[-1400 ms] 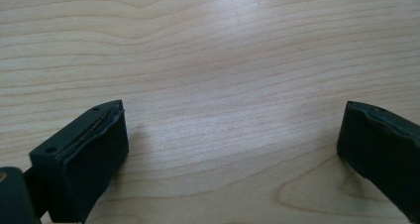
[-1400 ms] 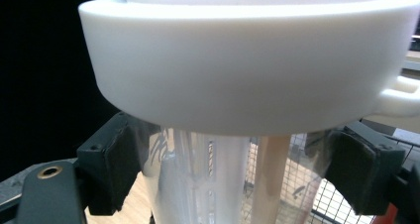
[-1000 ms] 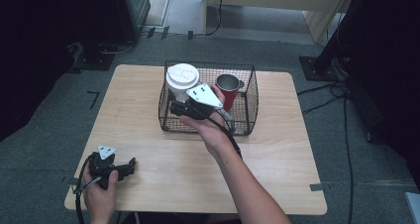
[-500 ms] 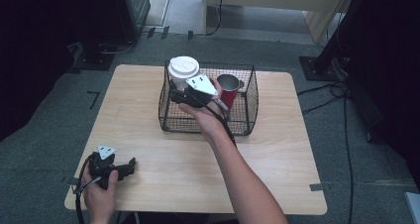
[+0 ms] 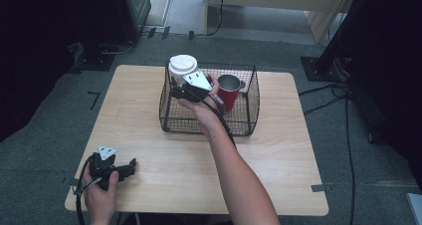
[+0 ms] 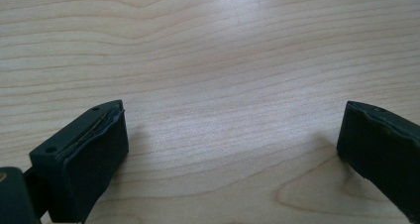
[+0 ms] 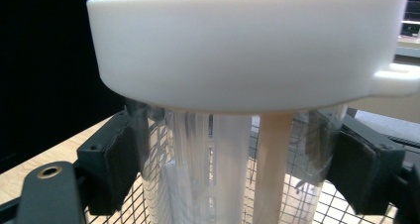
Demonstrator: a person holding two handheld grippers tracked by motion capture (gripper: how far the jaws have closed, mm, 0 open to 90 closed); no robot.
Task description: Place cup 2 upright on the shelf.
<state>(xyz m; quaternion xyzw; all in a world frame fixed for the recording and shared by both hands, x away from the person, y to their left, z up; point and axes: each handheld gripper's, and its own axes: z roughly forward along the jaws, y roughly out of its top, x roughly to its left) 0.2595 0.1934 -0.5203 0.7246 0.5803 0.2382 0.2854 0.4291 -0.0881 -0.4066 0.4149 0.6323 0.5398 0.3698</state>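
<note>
1. Right gripper (image 7: 233,169): jaws pinching a clear plastic cup (image 7: 223,174) just below its white lid (image 7: 247,45), one black pad pressed on each side of the cup wall. Cup upright; a pale wooden stick and white ribbed inserts visible through the wall.
2. Same grip in the high view: right gripper (image 5: 180,91) clamped on the cup (image 5: 182,70), lid (image 5: 182,64) uppermost, at the far left corner of a black wire basket (image 5: 209,125). Cup lid above the basket rim; whether the cup base touches the basket floor cannot be told.
3. Inside the basket, just beside the right hand: a red metal mug (image 5: 229,89), upright, toward the far side.
4. Left gripper (image 6: 233,149): jaws spread wide, nothing between them, only bare light wood grain of the bench (image 6: 223,60) underneath.
5. Left gripper (image 5: 130,165) in the high view: held in the left hand (image 5: 99,190) at the near left corner of the bench (image 5: 278,150), well apart from the basket, cable trailing over the bench edge.
6. Around the bench: grey carpeted floor (image 5: 45,135) with dark stands and cables.
</note>
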